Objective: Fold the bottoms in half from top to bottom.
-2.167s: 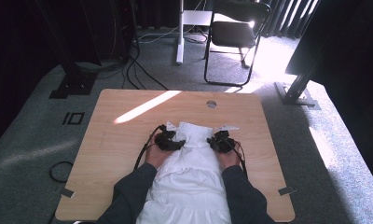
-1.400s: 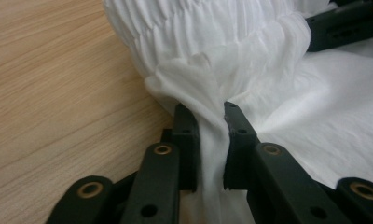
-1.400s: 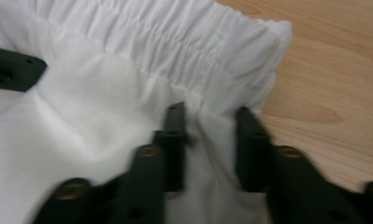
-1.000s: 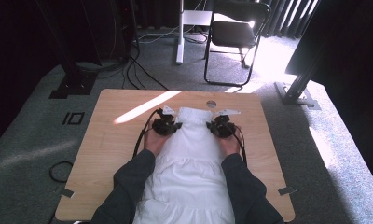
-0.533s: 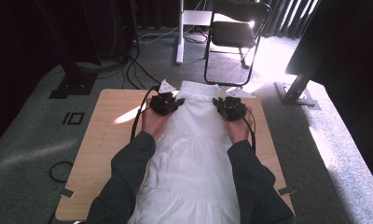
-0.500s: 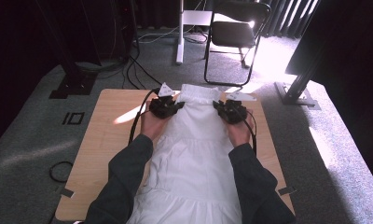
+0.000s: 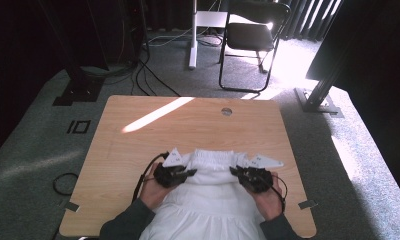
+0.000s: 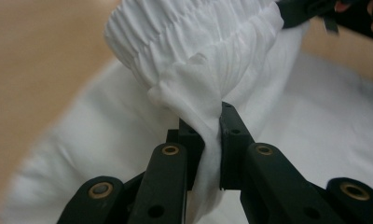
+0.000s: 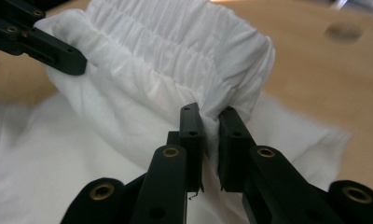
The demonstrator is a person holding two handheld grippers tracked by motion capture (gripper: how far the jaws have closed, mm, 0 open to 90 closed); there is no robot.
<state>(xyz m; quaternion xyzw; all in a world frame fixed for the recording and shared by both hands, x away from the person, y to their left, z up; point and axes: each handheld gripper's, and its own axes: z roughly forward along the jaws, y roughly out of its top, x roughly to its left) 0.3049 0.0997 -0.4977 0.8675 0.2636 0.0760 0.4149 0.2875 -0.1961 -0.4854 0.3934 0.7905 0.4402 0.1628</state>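
A white garment (image 7: 208, 205) with a gathered elastic waistband (image 7: 214, 158) lies on the near half of the wooden table (image 7: 138, 145). Its waistband end is folded back over the rest of the cloth. My left gripper (image 7: 189, 173) is shut on the waistband's left corner, and the left gripper view shows the cloth (image 8: 194, 79) pinched between the jaws of the left gripper (image 8: 211, 135). My right gripper (image 7: 233, 171) is shut on the right corner, with the fabric (image 9: 175, 56) squeezed between the jaws of the right gripper (image 9: 210, 135). Each gripper view shows the other gripper farther off: the right gripper (image 8: 315, 11) and the left gripper (image 9: 44, 44).
A round cable hole (image 7: 226, 111) sits near the table's far edge, and a streak of sunlight (image 7: 155, 115) crosses the far left. On the floor beyond the table are a folding chair (image 7: 253, 37), a white post (image 7: 192, 35) and cables (image 7: 153, 80). A metal stand foot (image 7: 318, 100) is at the right.
Both hands have pulled back from the far side of the table toward the near edge. They carried the waistband with them, folding it over the garment.
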